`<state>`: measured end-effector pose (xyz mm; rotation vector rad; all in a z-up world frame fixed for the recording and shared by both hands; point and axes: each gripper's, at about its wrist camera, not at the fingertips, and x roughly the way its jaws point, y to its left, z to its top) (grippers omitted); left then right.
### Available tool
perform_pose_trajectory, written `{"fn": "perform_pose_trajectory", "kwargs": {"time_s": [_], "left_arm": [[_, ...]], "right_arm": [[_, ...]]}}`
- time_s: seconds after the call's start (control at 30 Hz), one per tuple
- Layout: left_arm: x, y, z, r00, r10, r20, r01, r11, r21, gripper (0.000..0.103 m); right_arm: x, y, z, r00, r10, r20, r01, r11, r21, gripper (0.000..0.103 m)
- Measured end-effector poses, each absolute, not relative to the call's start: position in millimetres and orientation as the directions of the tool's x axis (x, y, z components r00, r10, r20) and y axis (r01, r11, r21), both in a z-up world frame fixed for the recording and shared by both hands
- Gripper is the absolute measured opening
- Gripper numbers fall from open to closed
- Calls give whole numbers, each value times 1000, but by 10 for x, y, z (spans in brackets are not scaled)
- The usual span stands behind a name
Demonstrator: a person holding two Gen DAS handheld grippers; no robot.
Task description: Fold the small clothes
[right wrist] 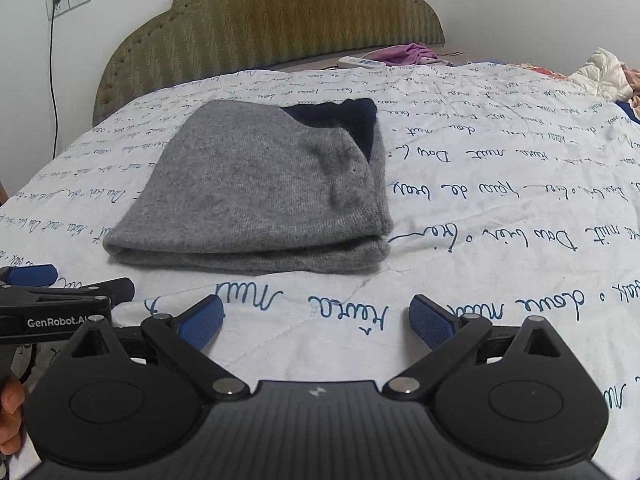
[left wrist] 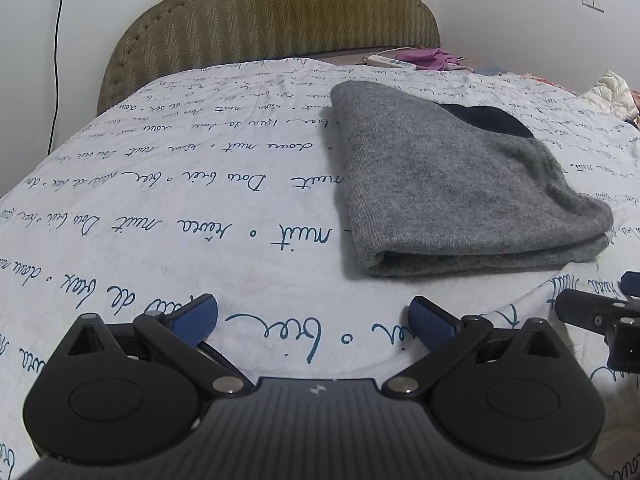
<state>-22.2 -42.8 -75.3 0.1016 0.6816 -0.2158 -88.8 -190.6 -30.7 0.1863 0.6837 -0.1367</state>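
Observation:
A grey knitted garment [left wrist: 448, 184] lies folded into a thick pad on the bed, with a dark navy part [left wrist: 488, 120] showing at its far end. The right wrist view shows the same grey garment [right wrist: 256, 196] straight ahead, its dark part [right wrist: 344, 120] at the back. My left gripper [left wrist: 314, 322] hovers open over the sheet, short of the fold's near left corner, holding nothing. My right gripper [right wrist: 316, 320] is open too, just in front of the fold's near edge, with nothing between its blue pads [right wrist: 432, 322].
The bed has a white sheet [left wrist: 160, 208] printed with blue script and a tan padded headboard [left wrist: 272, 16]. A power strip [left wrist: 394, 62] and purple cloth [left wrist: 426, 58] lie at the head. Crumpled white fabric [left wrist: 612, 92] sits far right. A hand [right wrist: 12, 412] holds the other gripper.

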Motion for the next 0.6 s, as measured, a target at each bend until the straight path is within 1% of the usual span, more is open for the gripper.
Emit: {"fn": "perform_pose_trajectory", "kwargs": {"time_s": [0.4, 0.6], "left_arm": [[-249, -424, -778, 766, -166, -621, 232, 972, 27, 103], [-263, -425, -791, 773, -165, -613, 230, 973, 29, 103]], "right_arm": [[-882, -1893, -347, 767, -75, -637, 192, 975, 116, 101], [-879, -1847, -400, 772, -94, -629, 191, 977, 89, 103]]}}
